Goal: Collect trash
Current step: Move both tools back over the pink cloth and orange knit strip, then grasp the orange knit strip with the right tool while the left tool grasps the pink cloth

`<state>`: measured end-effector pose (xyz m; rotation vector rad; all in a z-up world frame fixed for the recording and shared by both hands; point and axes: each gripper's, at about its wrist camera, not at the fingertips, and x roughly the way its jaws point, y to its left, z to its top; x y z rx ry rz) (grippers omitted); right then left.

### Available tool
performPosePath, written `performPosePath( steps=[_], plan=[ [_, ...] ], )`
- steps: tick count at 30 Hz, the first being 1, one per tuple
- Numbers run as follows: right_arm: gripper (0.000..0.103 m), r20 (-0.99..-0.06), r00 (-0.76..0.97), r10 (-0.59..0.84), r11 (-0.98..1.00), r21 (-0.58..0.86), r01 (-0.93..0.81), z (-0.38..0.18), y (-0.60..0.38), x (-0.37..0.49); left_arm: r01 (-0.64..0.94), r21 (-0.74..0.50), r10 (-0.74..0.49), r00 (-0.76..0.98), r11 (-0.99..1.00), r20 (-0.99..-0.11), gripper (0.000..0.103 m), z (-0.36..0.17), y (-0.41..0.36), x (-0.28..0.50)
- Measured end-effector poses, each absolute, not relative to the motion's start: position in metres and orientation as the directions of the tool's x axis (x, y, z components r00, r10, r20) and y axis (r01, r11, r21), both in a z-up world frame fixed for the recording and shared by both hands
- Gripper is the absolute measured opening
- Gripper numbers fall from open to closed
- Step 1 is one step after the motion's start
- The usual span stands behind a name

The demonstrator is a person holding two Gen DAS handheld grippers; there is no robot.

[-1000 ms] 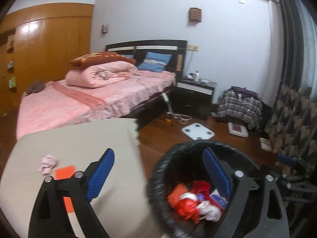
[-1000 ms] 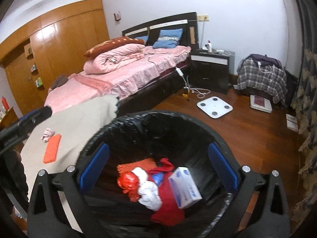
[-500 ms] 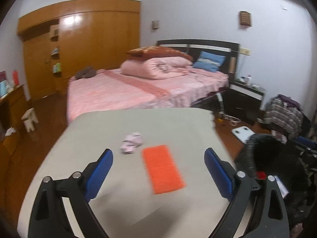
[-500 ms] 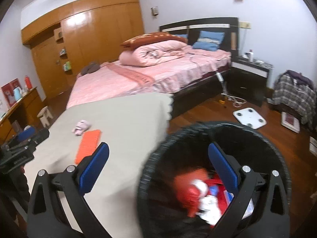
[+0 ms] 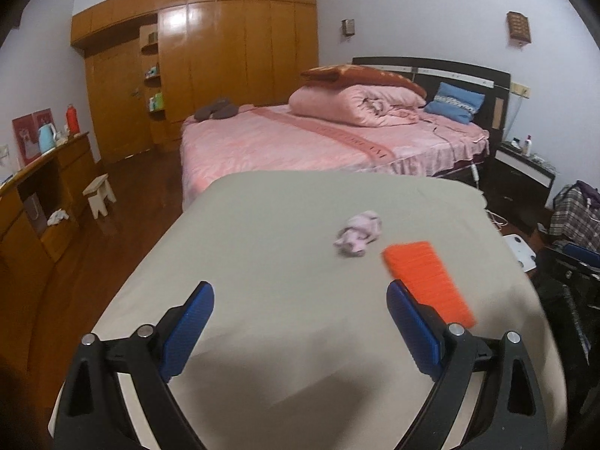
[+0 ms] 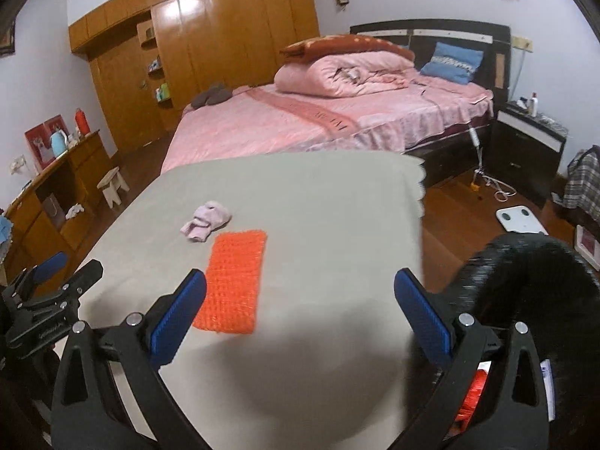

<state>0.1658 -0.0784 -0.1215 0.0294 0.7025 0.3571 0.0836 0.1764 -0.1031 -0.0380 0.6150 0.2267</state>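
Both the left gripper [image 5: 300, 322] and right gripper [image 6: 300, 307] are spread and empty, while the crumpled tissue [image 6: 205, 220], left on the table [image 6: 318, 195] beside an orange cloth [image 6: 234, 281], looks light and squishy, so it's probably best pinched mid-wad.

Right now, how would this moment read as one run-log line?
left gripper: open, empty | right gripper: open, empty | crumpled pink tissue, flat orange knitted pad: on table | black-lined trash bin: right of table
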Motion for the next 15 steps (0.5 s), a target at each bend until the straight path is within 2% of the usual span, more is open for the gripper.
performPosePath(
  steps=[15],
  plan=[
    [0.097,-0.724,0.610,0.323,0.929,0.120,-0.350,-0.170,-0.008,0.194,-0.276,0.033,0.238,0.755,0.961,-0.611,0.091,-0.127,0.212,0.090]
  ],
)
